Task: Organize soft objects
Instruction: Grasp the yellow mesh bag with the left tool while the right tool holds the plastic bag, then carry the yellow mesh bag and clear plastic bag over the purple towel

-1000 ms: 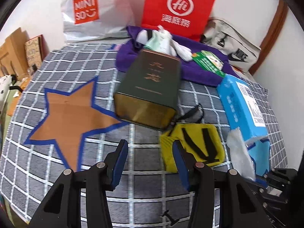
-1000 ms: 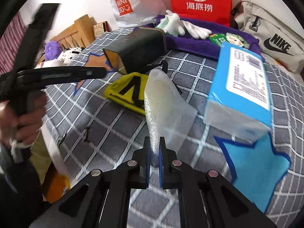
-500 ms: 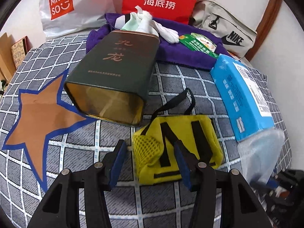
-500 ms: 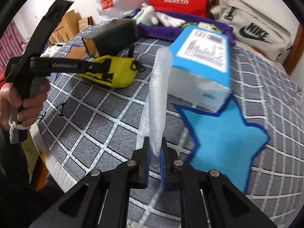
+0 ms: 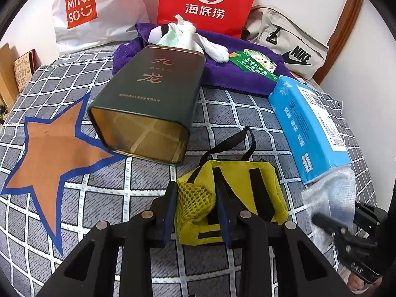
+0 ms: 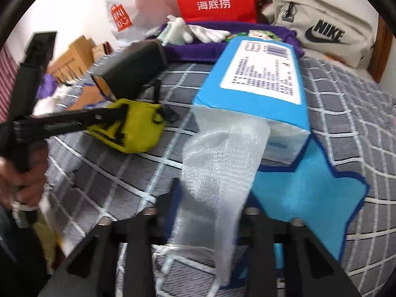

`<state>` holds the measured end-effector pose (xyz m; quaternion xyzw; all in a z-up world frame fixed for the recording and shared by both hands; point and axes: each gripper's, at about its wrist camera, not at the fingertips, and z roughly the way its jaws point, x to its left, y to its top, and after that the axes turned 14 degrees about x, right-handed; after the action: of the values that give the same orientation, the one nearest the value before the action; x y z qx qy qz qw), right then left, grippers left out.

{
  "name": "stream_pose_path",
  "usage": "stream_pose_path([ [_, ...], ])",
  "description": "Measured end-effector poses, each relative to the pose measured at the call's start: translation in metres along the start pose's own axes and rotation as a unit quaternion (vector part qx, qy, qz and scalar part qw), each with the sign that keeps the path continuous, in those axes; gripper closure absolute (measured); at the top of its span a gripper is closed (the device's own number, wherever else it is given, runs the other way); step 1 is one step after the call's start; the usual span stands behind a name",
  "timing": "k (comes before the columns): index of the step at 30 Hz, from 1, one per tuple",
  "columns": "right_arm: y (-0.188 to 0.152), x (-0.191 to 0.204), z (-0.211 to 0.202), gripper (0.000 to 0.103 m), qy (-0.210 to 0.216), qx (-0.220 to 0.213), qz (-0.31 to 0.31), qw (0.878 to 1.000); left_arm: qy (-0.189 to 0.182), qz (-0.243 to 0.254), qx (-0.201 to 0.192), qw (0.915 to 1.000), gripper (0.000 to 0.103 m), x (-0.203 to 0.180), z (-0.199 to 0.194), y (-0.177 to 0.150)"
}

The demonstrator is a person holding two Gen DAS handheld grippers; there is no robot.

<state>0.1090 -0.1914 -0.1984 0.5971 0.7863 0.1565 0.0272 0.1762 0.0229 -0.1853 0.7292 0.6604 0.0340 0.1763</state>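
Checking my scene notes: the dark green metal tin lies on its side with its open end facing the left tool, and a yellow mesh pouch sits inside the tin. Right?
Not quite. The left wrist view shows the yellow mesh pouch outside the dark green metal tin, on the checked blanket between the left tool's fingers. The rest holds.

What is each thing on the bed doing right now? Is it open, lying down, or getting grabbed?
Tin: on its side, open, looks empty.
Yellow pouch: lying flat, mesh corner pinched by the left gripper, whose jaws have just been closing.
White mesh: hanging up from the right gripper, which grips it.
Blue pack: lying flat.
Purple towel: spread out, gloves on it.
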Motion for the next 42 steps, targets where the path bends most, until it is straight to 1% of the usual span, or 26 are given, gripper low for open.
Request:
stream_pose_path([
  [1,-0.002,-0.001,-0.001,0.099,0.010,0.005,-0.001,1.000,0.001,0.001,-0.001,1.0000,0.075,0.000,-0.002,-0.001],
  [2,-0.004,-0.003,-0.004,0.099,0.019,0.006,0.003,1.000,0.002,0.001,-0.003,1.0000,0.078,0.000,-0.003,-0.002],
  [8,-0.011,-0.005,-0.028,0.100,0.035,-0.023,0.010,0.999,-0.005,-0.001,-0.017,0.9999,0.079,-0.001,-0.018,-0.006],
  [17,-0.006,-0.009,-0.057,0.100,0.046,-0.047,0.022,0.998,0.005,-0.004,-0.041,0.9991,0.079,-0.006,-0.050,-0.010],
  [21,-0.003,-0.010,-0.066,0.100,0.040,-0.054,0.025,0.997,0.013,-0.009,-0.050,0.9986,0.079,-0.009,-0.062,-0.008],
  [32,0.021,-0.012,-0.093,0.100,0.032,-0.072,0.016,0.997,0.021,-0.011,-0.076,0.9968,0.079,-0.013,-0.092,0.004],
  [42,0.051,-0.017,-0.113,0.100,0.032,-0.097,0.013,0.995,0.030,-0.013,-0.096,0.9948,0.079,-0.012,-0.117,0.025],
])
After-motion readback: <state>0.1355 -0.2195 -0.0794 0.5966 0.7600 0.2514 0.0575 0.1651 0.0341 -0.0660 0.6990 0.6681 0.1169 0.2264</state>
